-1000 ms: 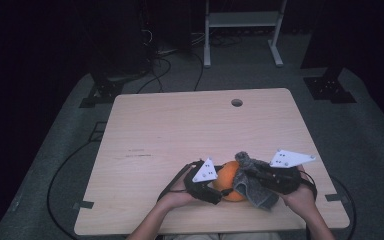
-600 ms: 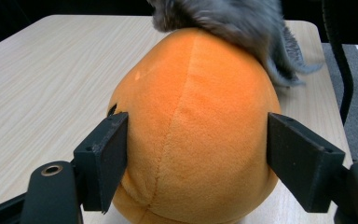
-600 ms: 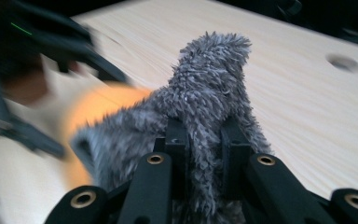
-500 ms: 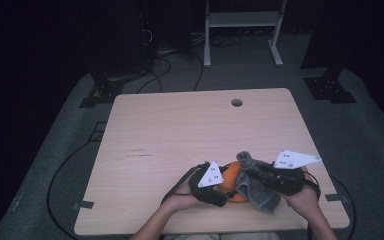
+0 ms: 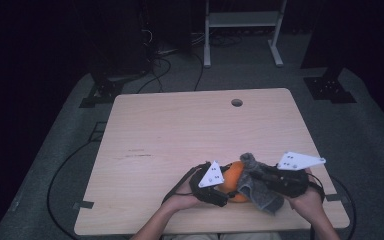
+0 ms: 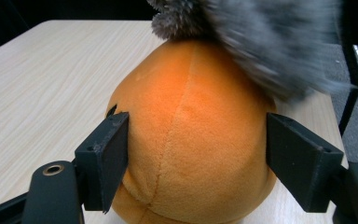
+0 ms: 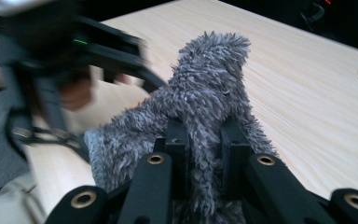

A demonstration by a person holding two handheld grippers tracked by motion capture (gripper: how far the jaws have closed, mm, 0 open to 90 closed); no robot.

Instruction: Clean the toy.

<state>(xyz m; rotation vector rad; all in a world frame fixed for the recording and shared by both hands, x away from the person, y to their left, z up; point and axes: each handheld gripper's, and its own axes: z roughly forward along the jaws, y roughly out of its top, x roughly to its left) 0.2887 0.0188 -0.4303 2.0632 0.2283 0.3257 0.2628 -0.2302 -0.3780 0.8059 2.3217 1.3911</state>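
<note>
An orange plush ball rests on the wooden table near its front edge. My left gripper has a jaw on each side of the ball, and both pads press into the plush. A grey fuzzy cloth drapes over the ball's right side and top. My right gripper comes in from the right and is shut on a bunched fold of that cloth, which stands up between its jaws. The cloth's edge hangs blurred over the ball.
A round cable hole sits near the table's far edge. Beyond the table stand a white metal frame and dark equipment, with cables on the grey floor. The person's hands are at the front edge.
</note>
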